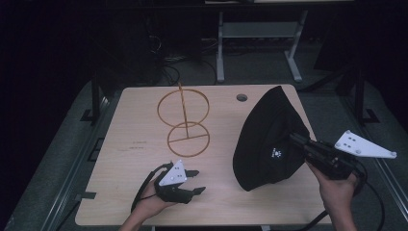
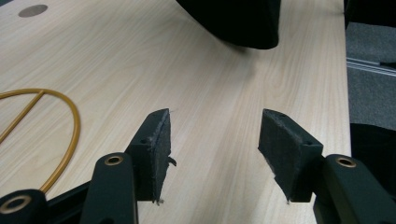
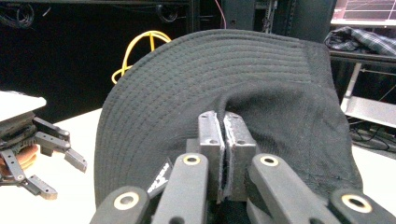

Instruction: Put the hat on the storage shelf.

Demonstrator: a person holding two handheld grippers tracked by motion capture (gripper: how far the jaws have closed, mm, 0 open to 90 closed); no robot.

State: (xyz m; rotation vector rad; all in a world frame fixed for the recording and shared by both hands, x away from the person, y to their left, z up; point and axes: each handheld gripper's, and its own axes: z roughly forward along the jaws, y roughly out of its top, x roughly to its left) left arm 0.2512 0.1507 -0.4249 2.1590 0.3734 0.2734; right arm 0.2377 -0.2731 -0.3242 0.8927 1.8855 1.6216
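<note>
Black hat (image 1: 269, 139) sits at table's (image 1: 125, 192) 3 o'clock side, lifted and tilted, right gripper (image 1: 294, 138) clamped tight on its fabric from 4 o'clock. Left gripper (image 1: 196, 182) at 6 o'clock, jaws wide apart, holding nothing, low over bare wood. Gold wire stand (image 1: 184, 122) at 12 o'clock, well apart from hat.

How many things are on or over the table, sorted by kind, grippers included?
Black hat, held up by the right gripper: 1
Gold wire stand, on the table: 1
Grippers: 2, the left gripper open, the right gripper shut on the hat
Total: 4
</note>
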